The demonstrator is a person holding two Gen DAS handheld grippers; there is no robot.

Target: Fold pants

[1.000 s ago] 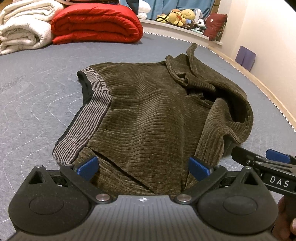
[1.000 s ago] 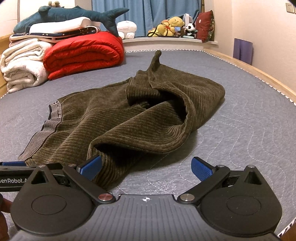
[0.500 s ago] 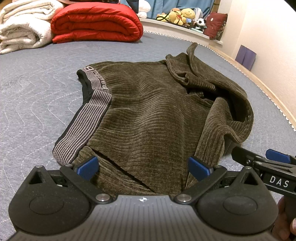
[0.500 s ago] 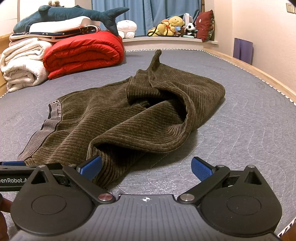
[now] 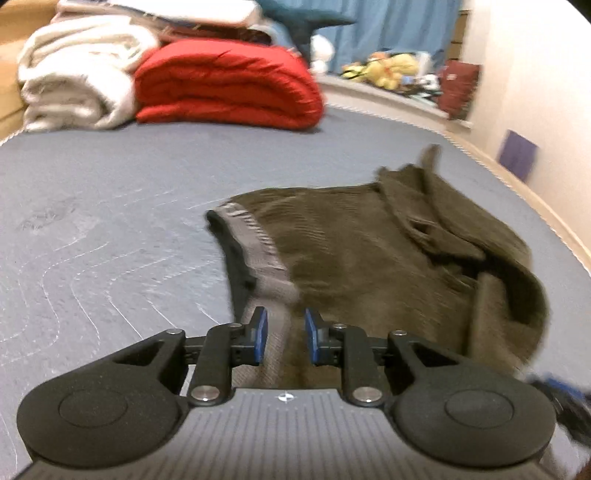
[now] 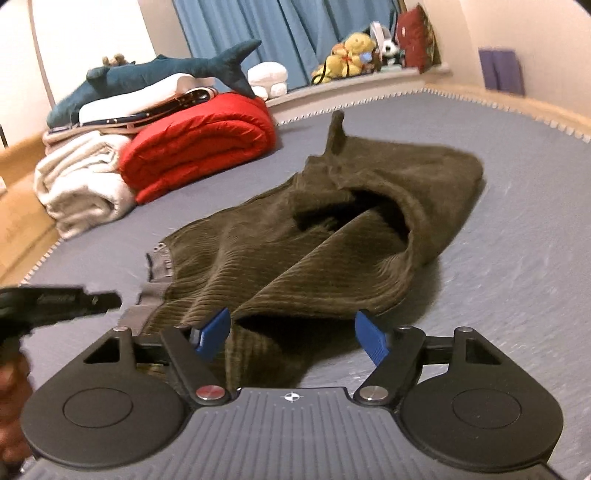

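I hold the brown pants (image 5: 373,258) crumpled on the bed (image 5: 92,221). My left tongs (image 5: 283,336) have just been closing over the grey waistband (image 5: 258,240); contact is unclear. My right tongs (image 6: 291,334), also narrowing, gape around a leg hem. Best lift both ends evenly. No containers appear.

Left wrist view looks forward and down along its fingers, close over the waistband (image 5: 258,240) end of the pants (image 5: 369,258); right wrist view sits low at the near leg hem, facing across the bed (image 6: 517,221); both share the pants, red quilt (image 5: 225,85) and curtain (image 6: 295,33).
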